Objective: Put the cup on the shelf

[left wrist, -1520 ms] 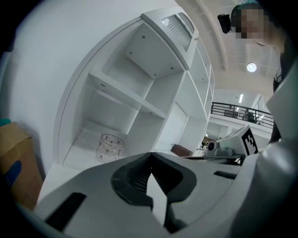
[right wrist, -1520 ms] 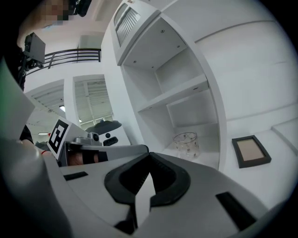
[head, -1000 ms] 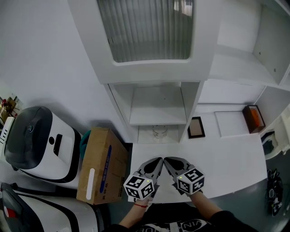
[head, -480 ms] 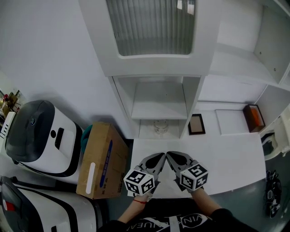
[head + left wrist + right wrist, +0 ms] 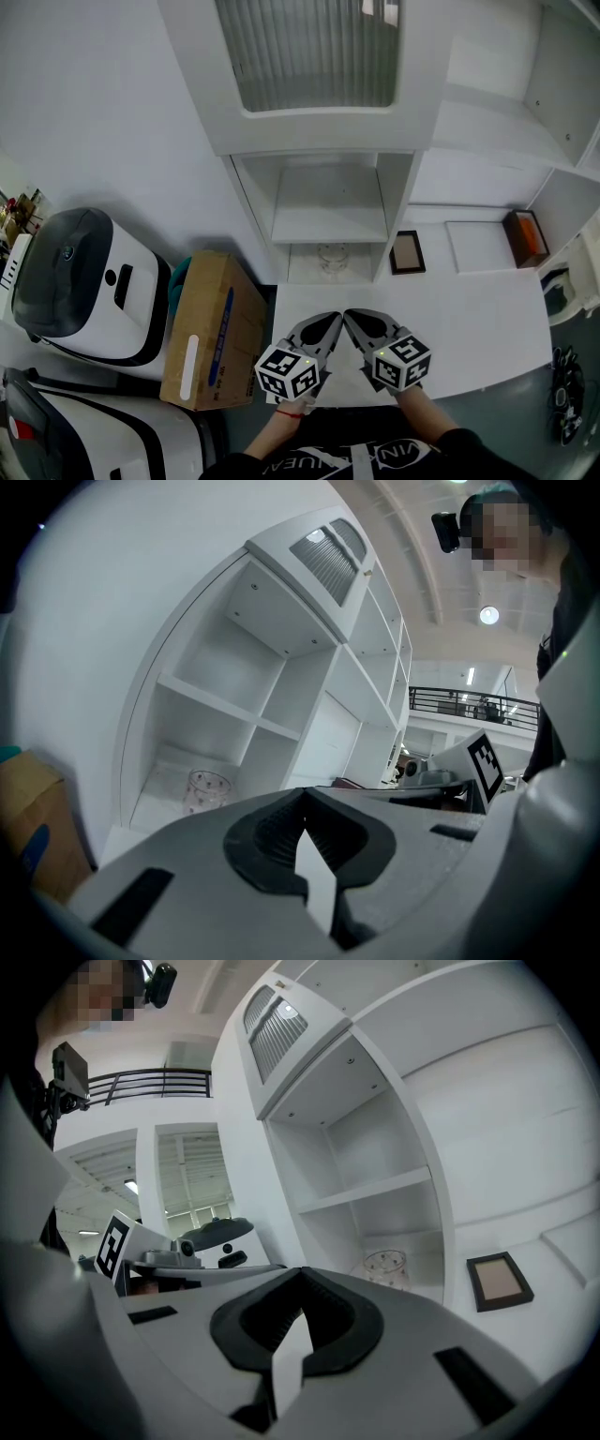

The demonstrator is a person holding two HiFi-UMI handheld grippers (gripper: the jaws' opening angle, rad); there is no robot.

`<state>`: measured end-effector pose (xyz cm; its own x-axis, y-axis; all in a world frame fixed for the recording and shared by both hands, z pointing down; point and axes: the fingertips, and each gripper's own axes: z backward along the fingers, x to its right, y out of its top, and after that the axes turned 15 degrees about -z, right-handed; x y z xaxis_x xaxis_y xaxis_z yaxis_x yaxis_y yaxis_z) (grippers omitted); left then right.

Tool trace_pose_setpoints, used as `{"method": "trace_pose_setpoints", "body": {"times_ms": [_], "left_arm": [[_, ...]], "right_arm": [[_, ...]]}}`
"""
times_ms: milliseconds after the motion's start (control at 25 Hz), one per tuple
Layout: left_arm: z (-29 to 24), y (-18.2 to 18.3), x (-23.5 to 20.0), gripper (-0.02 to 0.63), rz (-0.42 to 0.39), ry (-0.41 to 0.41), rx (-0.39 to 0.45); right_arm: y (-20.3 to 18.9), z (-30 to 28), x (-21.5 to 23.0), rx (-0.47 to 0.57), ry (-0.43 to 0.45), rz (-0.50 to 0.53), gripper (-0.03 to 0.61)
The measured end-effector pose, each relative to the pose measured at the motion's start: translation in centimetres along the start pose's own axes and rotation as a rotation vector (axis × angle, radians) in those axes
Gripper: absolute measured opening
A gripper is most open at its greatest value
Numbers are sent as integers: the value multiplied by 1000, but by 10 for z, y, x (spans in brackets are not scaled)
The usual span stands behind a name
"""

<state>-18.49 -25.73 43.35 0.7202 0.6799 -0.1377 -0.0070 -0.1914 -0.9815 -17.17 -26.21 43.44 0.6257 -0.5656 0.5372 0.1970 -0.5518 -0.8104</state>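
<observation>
as cup (image 5: 329, 260) sits in shelf (image 5: 328, 202), left gripper (image 5: 328, 324) & right gripper (image 5: 352, 322) jaws pressed together.

The left gripper (image 5: 324, 329) and right gripper (image 5: 362, 326) are grey with black ribbed linings, each bearing a white cube (image 5: 286, 376) with black square markers. The sleeves (image 5: 449, 451) are black, with a red wristband (image 5: 292, 425).

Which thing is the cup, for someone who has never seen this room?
Find the tall white shelf unit behind the white table. In its lowest compartment, at table level, stands the cup. It is the only clear glass there, dotted, left of a dark picture frame.
</observation>
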Motion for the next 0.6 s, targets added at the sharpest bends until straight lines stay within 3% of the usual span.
{"method": "trace_pose_setpoints", "body": {"times_ms": [600], "left_arm": [[-9,-3,-4,5,-3,-17,-10]], "right_arm": [[-3,-1,8,-7,-16,8,3]]}}
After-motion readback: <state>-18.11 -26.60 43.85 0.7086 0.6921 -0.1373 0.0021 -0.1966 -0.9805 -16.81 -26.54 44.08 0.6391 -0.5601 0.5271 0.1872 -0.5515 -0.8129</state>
